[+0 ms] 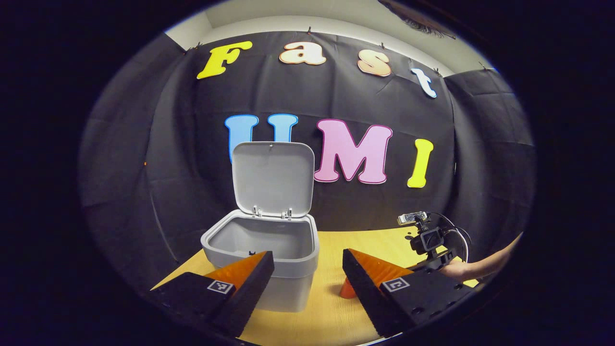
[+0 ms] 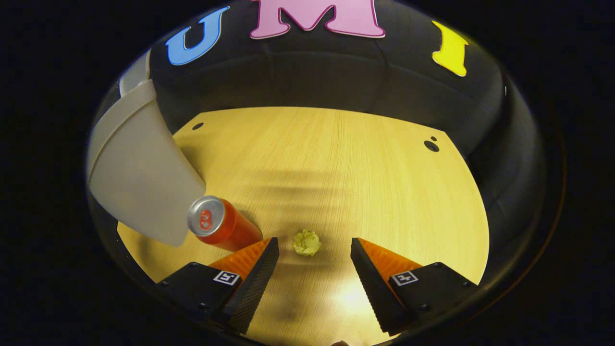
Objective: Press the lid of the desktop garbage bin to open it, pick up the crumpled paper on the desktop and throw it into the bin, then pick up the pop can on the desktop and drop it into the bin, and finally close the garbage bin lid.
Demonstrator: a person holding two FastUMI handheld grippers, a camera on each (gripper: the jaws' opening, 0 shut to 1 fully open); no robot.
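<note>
The bin (image 1: 269, 262) has its lower front hidden behind the left tool's finger (image 1: 250, 283), and its floor is out of sight below the rim. The pop can (image 2: 223, 230) has its base hidden behind the right tool's finger (image 2: 254, 269). The arm (image 1: 485, 266) holding the right tool (image 1: 427, 240) is cut off at the picture's edge.

One bin (image 1: 269, 259), one can (image 2: 222, 228), one paper ball (image 2: 307, 242), two claws (image 1: 307, 269).

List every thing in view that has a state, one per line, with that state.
Garbage bin: open, nothing visible inside.
Lid: raised upright on its hinges.
Pop can: upright on the table beside the bin.
Crumpled paper: lying on the table, not gripped.
Left gripper: open, empty, facing the bin.
Right gripper: open, over the paper, fingers on either side.
</note>
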